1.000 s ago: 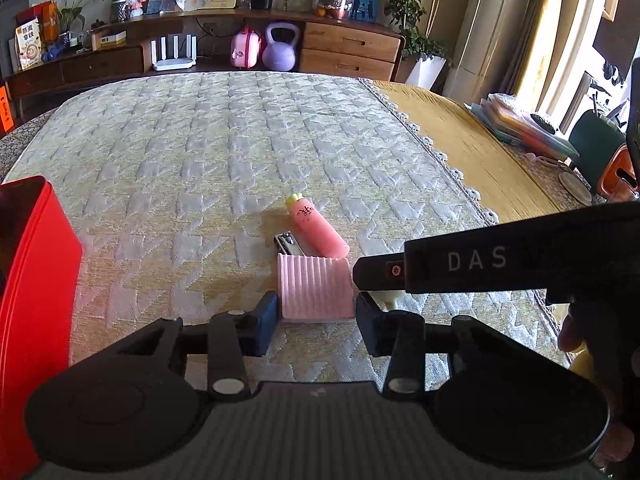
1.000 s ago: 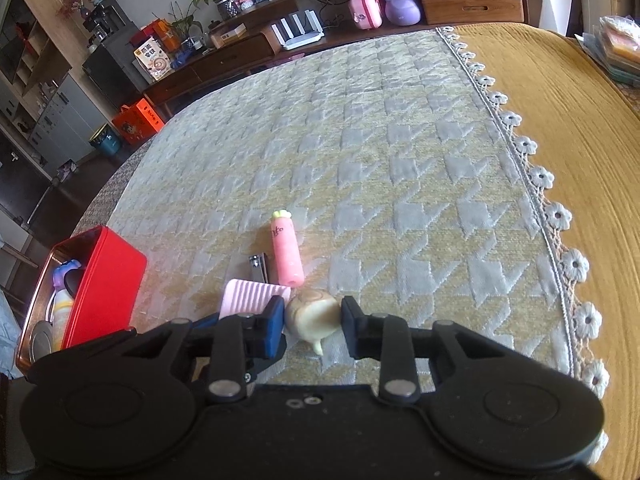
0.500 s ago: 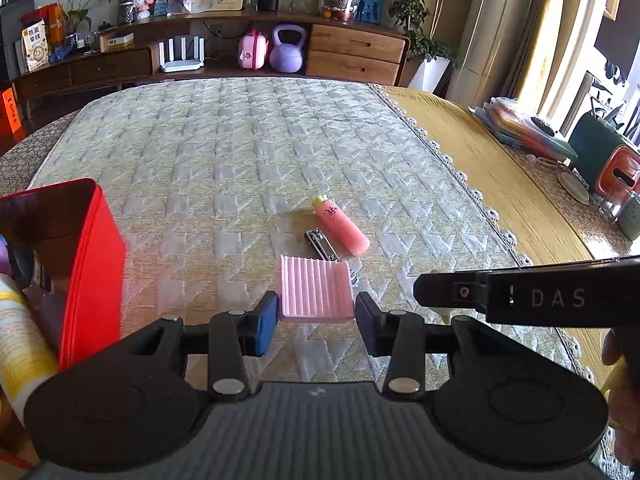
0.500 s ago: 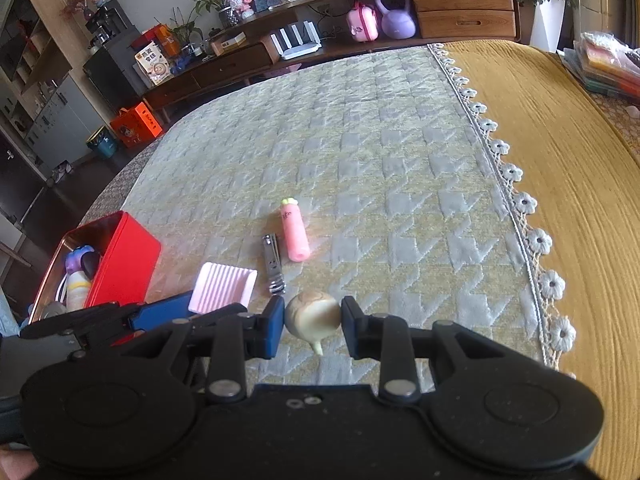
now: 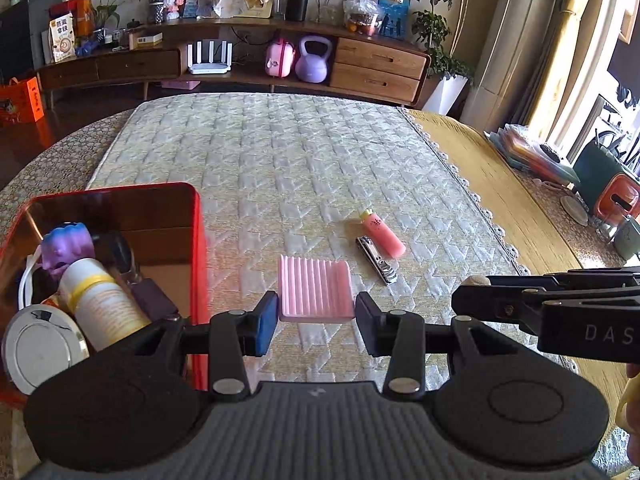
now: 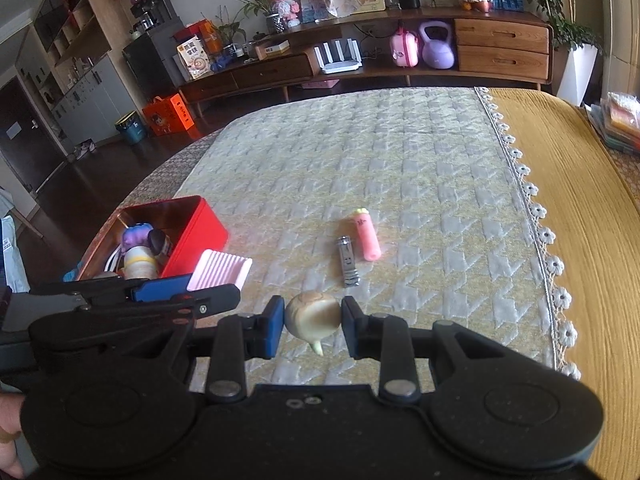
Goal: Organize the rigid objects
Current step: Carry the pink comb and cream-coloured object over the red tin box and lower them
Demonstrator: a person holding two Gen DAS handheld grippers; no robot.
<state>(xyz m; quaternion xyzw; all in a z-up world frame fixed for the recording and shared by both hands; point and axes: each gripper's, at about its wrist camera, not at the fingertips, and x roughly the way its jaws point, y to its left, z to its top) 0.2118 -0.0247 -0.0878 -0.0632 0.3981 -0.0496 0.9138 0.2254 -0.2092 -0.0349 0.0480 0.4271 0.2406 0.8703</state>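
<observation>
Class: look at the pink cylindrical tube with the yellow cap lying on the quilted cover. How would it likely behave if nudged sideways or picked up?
The pink cylindrical tube with the yellow cap lies on its round side, so a sideways nudge would probably roll it, though the quilted cover may slow that. It looks like smooth rigid plastic, so possibly slippery. Likely light.

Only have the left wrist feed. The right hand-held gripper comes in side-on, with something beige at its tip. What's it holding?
Observer: A round beige onion-like piece, clamped between both pads of the right hand-held gripper, stub pointing down.
Operator: Clipper and pink tube look touching from here?
Observer: No. The right wrist view shows a narrow strip of cloth between the nail clipper and the pink tube.
Operator: My tray near the box?
Observer: The pink ridged tray in the left hand-held gripper sits just in front of the red box corner. Contact: cannot tell.
</observation>
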